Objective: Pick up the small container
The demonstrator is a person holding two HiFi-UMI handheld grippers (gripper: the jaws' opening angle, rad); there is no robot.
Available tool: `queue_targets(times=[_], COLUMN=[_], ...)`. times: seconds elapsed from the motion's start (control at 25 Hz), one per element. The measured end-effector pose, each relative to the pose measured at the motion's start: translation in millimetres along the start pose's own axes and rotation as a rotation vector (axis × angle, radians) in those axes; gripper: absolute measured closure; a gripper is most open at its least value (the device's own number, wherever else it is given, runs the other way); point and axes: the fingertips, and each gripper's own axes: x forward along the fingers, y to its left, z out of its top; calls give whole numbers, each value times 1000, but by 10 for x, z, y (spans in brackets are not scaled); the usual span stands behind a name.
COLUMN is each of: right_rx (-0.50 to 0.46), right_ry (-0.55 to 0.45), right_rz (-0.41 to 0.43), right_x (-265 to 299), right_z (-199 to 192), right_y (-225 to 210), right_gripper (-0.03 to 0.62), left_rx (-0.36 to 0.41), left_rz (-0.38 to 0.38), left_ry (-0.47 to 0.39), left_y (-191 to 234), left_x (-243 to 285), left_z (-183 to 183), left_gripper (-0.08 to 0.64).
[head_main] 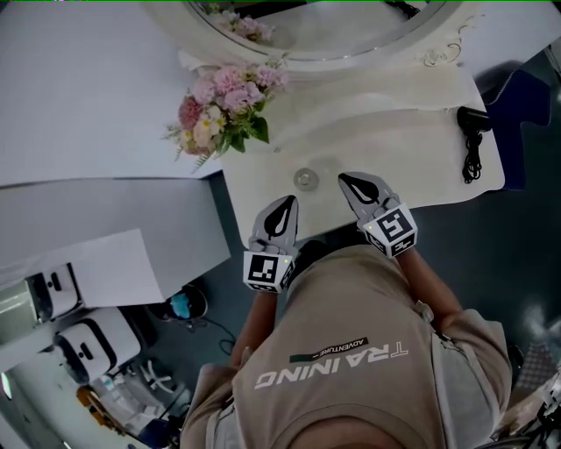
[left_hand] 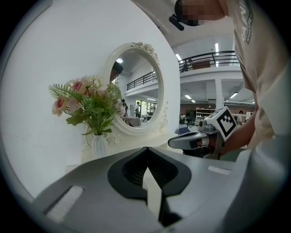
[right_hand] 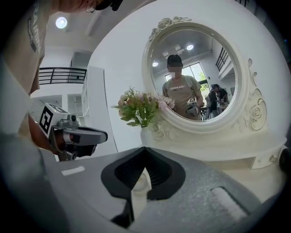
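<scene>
Near the container [head_main: 305, 179], left claw [head_main: 288, 203], right claw [head_main: 345, 180] closed.

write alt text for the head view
Seen from above, a person holds a left gripper and a right gripper, both shut, at the near edge of a cream vanity table, with a small clear container between their tips. Pink flowers and a round mirror stand behind.

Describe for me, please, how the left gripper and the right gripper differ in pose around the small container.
The right gripper reaches farther over the table: its tip is level with the small container, just to its right, while the left gripper stops short of it. The right gripper view shows the container beyond its jaws; the left gripper view shows none. Both are shut and empty, pointing toward the mirror.
</scene>
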Motion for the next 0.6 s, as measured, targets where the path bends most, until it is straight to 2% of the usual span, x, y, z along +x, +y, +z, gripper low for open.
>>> queue_targets(times=[0.28, 0.48, 0.6], right_rx=[70, 44, 56], right_ry=[-9, -7, -4], right_rz=[18, 3, -15], right_x=[103, 237, 247], right_z=[133, 272, 370], right_y=[-89, -91, -8], right_gripper=[591, 591, 591], left_rx=[-38, -16, -22], left_rz=[-9, -36, -62], left_ry=[-8, -50, -46], left_y=[99, 202, 238], left_x=[104, 207, 189], left_z=[55, 168, 201], left_gripper=[541, 541, 541])
